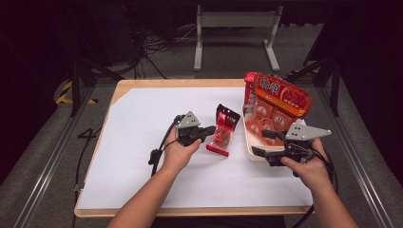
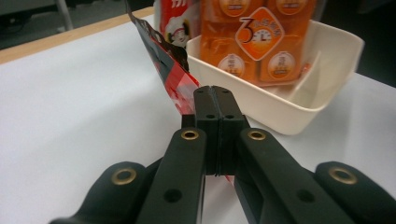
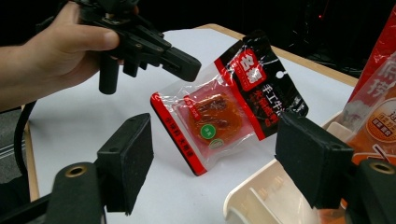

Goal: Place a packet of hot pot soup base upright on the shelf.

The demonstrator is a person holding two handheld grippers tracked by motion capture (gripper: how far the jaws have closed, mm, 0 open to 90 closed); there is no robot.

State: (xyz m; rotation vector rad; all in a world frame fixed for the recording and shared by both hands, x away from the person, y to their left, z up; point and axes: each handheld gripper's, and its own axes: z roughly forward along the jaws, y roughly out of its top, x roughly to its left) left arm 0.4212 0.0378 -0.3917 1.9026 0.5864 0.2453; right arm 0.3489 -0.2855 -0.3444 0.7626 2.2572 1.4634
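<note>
A small red-and-black snack packet with a clear window hangs tilted, its lower corner at the white table sheet. My left gripper is shut on the packet's left edge. In the left gripper view the jaws stand pressed together and the packet sticks out to their left. The right gripper view shows the packet pinched by the left gripper. My right gripper stands open at the cream tray's front left corner, with nothing between its pads.
The cream tray at the right holds a large orange-red snack bag standing upright. The bag leans against the tray's far side. The table's wooden edge runs behind the white sheet.
</note>
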